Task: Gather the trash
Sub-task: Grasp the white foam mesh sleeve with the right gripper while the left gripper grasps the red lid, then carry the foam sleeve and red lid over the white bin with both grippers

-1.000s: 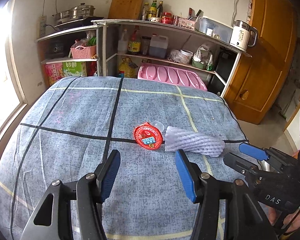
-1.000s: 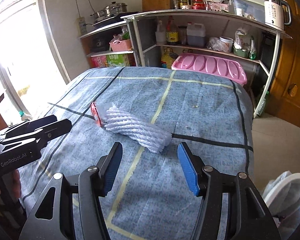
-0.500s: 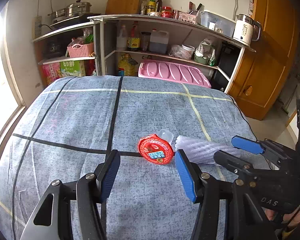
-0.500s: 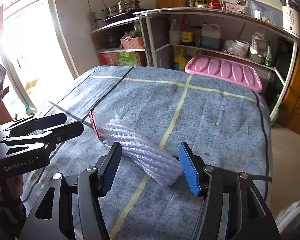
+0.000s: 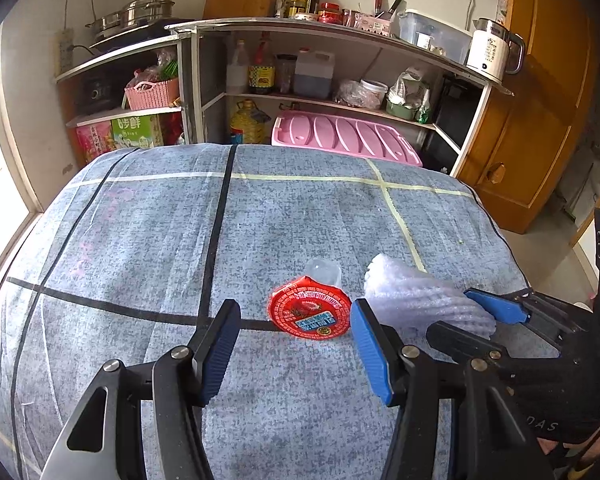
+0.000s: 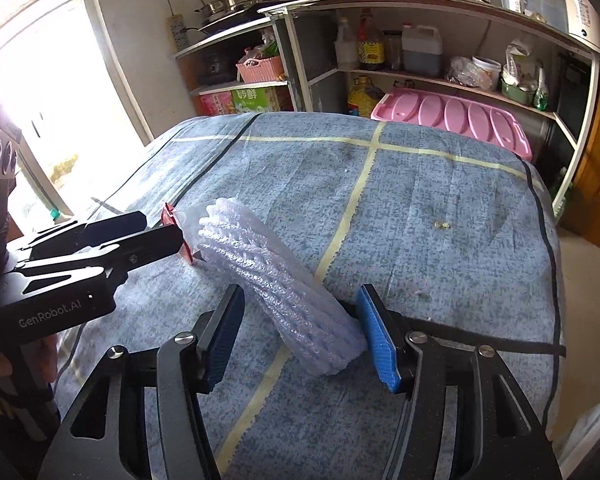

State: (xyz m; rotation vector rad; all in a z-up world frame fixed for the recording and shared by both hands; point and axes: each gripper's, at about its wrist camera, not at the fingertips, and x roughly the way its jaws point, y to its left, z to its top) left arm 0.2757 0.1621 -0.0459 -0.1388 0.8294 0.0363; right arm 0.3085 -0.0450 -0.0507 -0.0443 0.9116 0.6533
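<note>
Both tongs agape around table-edge trash.

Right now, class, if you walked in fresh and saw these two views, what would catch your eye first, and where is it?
First, the bright red round lid of a small plastic cup lying on the blue-grey checked cloth, between the open fingers of the left gripper. Beside it, to its right, lies the white foam net sleeve, with the open right gripper straddling its near end. Behind the table, a pink tray stands out against the cluttered shelves.
</note>
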